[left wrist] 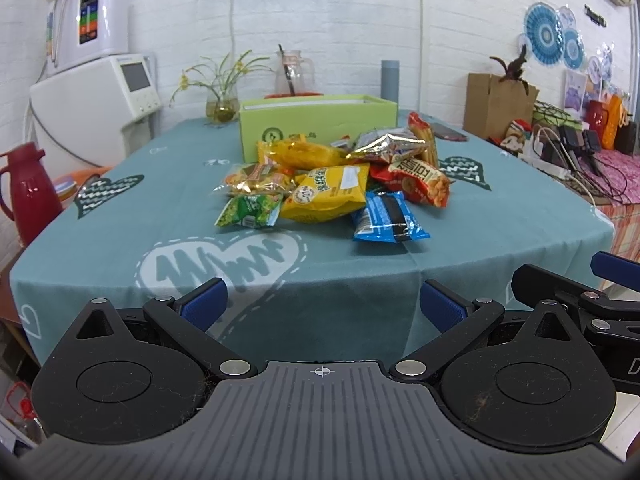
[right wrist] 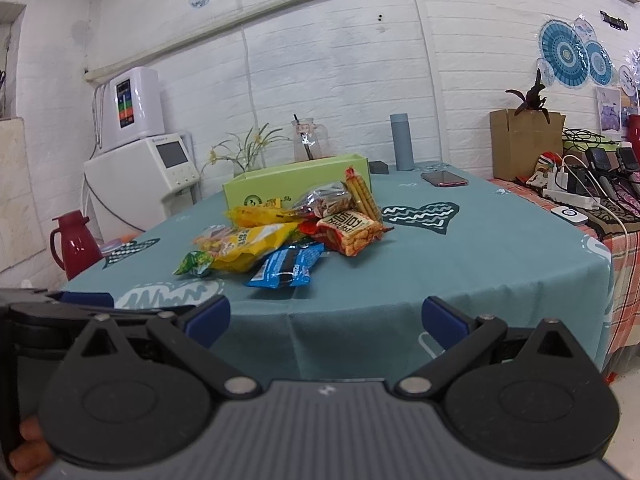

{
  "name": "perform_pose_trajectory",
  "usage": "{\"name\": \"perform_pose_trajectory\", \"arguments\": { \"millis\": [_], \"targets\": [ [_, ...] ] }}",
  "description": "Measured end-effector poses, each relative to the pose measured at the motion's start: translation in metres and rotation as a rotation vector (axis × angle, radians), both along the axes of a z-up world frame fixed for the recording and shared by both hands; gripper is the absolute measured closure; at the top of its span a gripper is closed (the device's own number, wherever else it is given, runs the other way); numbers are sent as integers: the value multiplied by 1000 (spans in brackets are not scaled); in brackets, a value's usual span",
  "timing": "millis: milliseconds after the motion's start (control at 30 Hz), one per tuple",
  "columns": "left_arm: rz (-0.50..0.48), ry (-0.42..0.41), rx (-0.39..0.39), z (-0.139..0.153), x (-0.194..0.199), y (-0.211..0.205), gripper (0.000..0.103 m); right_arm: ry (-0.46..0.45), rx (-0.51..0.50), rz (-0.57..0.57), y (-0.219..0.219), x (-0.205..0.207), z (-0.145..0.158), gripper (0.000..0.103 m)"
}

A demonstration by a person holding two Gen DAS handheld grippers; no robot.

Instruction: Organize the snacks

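A heap of snack packets (left wrist: 336,184) is lying on the teal tablecloth (left wrist: 500,232), just in front of a light green box (left wrist: 316,124): crinkled yellow, green, red and silver bags, with a blue packet (left wrist: 386,218) sitting nearest the table edge. The left gripper (left wrist: 323,306) and right gripper (right wrist: 326,318) are both hovering short of the table, fingers spread wide and gripping nothing.

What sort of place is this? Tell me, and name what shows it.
Probably a lived-in home dining room or kitchen corner. A table under a teal heart-print tablecloth holds a snack pile; a water dispenser stands against the white brick wall, beside a red thermos jug.
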State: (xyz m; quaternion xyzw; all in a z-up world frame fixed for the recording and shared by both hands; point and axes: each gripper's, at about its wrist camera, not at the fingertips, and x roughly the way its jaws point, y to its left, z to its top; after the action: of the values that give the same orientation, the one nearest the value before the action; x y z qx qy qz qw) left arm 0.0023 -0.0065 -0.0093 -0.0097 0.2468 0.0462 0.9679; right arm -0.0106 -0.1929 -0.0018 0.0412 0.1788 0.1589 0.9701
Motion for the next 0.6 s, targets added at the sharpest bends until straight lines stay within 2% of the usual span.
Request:
{"name": "perform_pose_trajectory", "arguments": {
  "millis": [333,600],
  "targets": [
    [10,5,1,-1,1,2,11,7,-5,4,0,1,0,2],
    [60,-6,28,-1,1,4,11,11,-9,5,1,2,-1,2]
  ]
}}
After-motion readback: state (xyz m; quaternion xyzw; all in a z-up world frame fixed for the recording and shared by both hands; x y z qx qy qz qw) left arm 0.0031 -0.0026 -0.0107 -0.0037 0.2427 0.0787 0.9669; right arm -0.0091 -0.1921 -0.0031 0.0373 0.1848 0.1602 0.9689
